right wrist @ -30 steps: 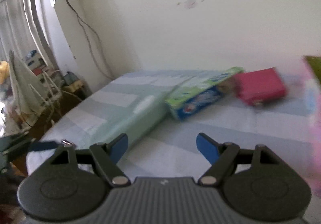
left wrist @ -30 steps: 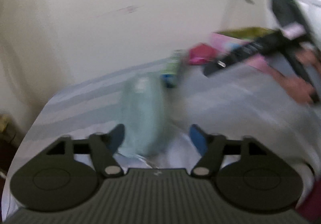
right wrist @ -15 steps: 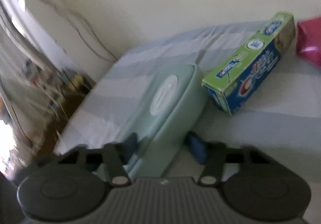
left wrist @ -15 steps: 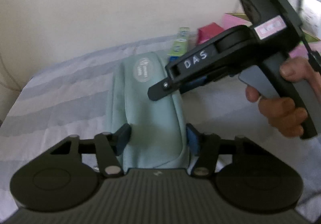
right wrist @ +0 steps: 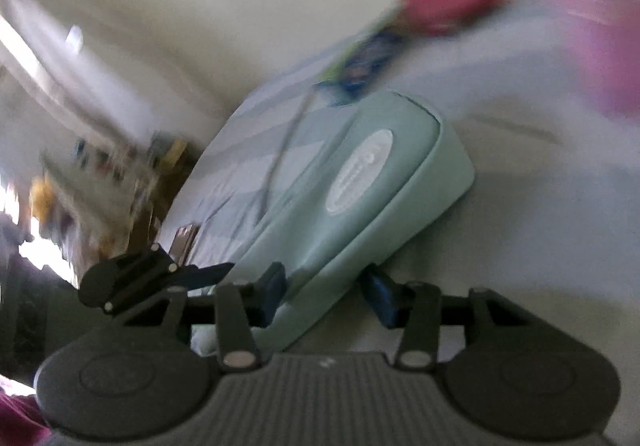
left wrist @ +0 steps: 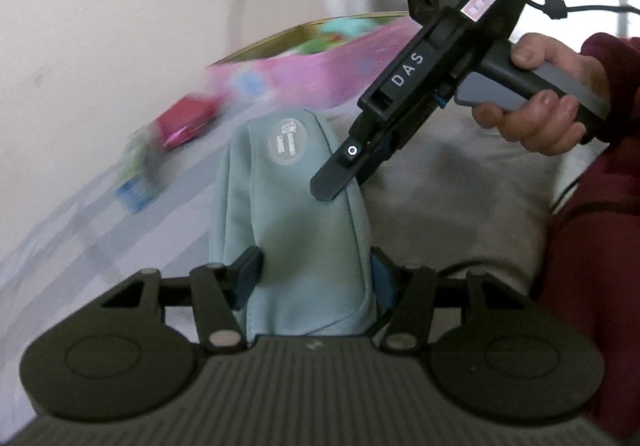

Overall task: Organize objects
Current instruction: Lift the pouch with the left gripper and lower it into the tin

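Both grippers are clamped on the teal pouch on the bed, left gripper at its near end, right gripper across a corner, long axis pointing away.

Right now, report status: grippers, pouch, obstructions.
Left gripper clamped on mint pouch. Right gripper clamped on same pouch. Nothing blocking; toothpaste box lies beyond.

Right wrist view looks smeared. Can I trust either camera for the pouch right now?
Right wrist view: heavy motion blur, yet the mint pouch between the right gripper pads stays readable. Left wrist view: pouch and left gripper sharp; background streaked, fisheye-bent.
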`<state>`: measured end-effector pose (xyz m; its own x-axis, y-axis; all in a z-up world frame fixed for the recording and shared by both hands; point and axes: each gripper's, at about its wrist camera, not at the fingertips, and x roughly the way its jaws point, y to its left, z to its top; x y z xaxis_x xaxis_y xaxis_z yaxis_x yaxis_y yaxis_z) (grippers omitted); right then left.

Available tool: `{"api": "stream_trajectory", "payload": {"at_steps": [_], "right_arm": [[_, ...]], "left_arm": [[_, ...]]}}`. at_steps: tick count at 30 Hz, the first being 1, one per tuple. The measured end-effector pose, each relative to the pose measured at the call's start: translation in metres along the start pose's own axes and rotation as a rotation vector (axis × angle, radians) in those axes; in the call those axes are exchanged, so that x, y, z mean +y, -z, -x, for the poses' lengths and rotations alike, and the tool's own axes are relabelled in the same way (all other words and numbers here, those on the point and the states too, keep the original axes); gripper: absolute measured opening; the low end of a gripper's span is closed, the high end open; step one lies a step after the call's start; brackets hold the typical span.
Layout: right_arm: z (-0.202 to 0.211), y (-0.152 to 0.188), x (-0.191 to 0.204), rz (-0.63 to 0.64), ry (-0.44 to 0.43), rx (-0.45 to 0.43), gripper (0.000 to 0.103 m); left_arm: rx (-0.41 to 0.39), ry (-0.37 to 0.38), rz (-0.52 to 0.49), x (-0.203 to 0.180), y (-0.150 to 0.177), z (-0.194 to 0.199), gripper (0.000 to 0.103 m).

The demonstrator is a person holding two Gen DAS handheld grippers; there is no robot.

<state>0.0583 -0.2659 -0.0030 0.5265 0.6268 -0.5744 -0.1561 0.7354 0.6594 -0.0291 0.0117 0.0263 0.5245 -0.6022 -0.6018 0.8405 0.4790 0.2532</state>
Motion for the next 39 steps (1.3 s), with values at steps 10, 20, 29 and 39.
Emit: {"api": "stream_trajectory", "payload": {"at_steps": [10,20,29,39], "right_arm": [[0.13,0.083,-0.063,-0.249,0.191,-0.346,0.056],[0.198,0.074,-0.069,-0.141,0.485,-0.62,0.066],[0.18,0.018,-0.112,-0.107,0.418,-0.552,0.067],[0.16,0.036,-0.129,-0.102,0.399,-0.472,0.055]], "left_arm": [[-0.049,0.269,-0.262,-0.045,-0.084,-0.099,0.061],[0.034,0.156,0.161,-0.037,-0.12,-0.106,0.074],[0.177,0.239,0.627,-0.005,-0.091,-0.091,0.074],[0.247,0.245,0.756,-0.009,-0.103,-0.137,0.075]]}}
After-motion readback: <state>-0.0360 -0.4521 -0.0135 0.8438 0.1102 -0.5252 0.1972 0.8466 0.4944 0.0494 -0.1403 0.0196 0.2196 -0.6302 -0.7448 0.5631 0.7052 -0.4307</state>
